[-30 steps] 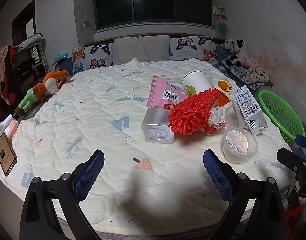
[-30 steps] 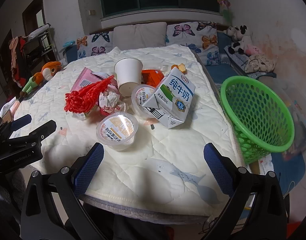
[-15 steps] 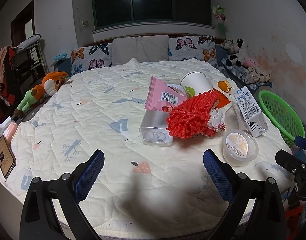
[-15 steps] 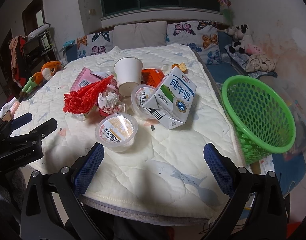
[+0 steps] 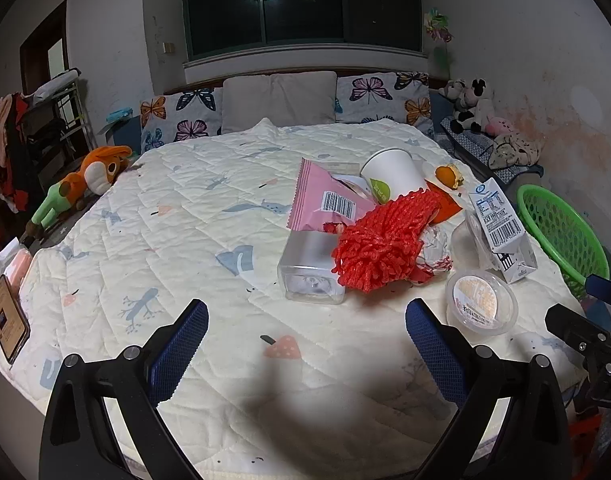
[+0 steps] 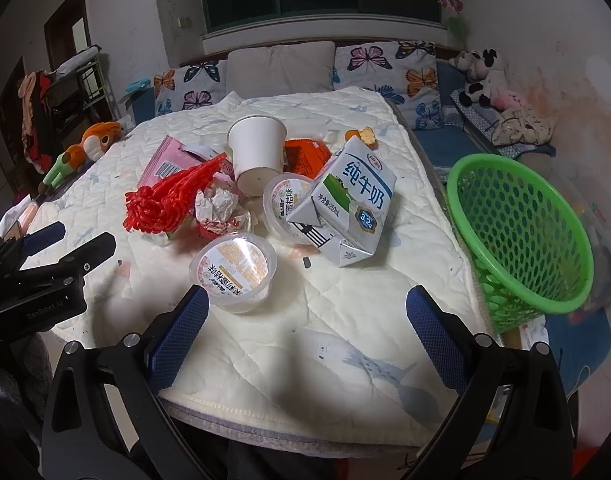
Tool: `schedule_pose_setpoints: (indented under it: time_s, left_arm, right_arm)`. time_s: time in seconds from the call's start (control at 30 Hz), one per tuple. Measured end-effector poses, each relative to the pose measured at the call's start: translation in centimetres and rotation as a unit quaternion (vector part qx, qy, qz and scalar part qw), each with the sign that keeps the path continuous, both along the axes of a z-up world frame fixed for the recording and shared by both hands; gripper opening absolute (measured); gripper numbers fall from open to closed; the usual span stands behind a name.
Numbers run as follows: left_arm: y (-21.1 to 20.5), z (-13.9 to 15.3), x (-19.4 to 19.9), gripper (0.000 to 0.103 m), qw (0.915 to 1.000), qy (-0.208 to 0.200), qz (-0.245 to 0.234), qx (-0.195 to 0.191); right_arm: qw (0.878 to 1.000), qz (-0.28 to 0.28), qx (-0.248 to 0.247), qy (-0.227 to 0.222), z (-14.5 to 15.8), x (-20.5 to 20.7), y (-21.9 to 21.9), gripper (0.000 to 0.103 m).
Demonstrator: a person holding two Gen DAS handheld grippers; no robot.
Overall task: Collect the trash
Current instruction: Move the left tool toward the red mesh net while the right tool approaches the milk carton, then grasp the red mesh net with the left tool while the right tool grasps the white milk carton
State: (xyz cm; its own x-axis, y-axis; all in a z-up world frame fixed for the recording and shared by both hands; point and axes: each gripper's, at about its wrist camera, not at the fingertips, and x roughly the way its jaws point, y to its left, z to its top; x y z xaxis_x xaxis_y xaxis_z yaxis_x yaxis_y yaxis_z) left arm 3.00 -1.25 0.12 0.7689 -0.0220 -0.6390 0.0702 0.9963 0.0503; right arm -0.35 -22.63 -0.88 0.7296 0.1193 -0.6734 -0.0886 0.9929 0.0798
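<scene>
A pile of trash lies on the bed: a milk carton (image 6: 347,206), a sealed plastic cup (image 6: 233,270), a second plastic cup (image 6: 285,208), a white paper cup (image 6: 257,152), red net (image 6: 165,202), crumpled paper (image 6: 217,204), a pink wrapper (image 5: 325,200) and a clear bottle (image 5: 311,266). A green basket (image 6: 517,232) stands right of the bed. My right gripper (image 6: 305,338) is open and empty above the bed's near edge, its left finger close to the sealed cup. My left gripper (image 5: 305,346) is open and empty, short of the bottle.
The quilted bed (image 5: 185,240) has butterfly pillows (image 5: 181,116) at its head. An orange plush toy (image 5: 85,184) lies at its left edge, a phone (image 5: 7,330) at the near left. Stuffed animals (image 6: 485,80) sit at the right wall.
Both grippers have moved slightly forward toward the trash pile; the sealed cup now sits nearer the right gripper's left finger. Both stay open.
</scene>
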Motion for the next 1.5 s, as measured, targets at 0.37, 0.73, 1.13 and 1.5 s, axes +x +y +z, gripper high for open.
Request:
schedule_pose_setpoints:
  time_s: [0.37, 0.73, 1.13, 1.5]
  left_arm:
    - [0.0, 0.1, 0.4, 0.095, 0.9999, -0.002, -0.01, 0.0]
    - [-1.5, 0.3, 2.1, 0.085, 0.9991, 0.006, -0.042, 0.007]
    - [-2.6, -0.3, 4.8, 0.08, 0.9958, 0.02, -0.088, 0.017]
    - [-3.1, -0.9, 6.0, 0.063, 0.9905, 0.039, -0.132, 0.003]
  right_arm:
    - [1.0, -0.003, 0.004, 0.001, 0.3, 1.0, -0.5, 0.096]
    - [1.0, -0.009, 0.014, 0.006, 0.7, 2.4, -2.0, 0.094]
    - [0.997, -0.008, 0.065, 0.027, 0.7, 5.5, -3.8, 0.094]
    - [0.975, -0.031, 0.196, 0.101, -0.2, 11.5, -7.5, 0.088]
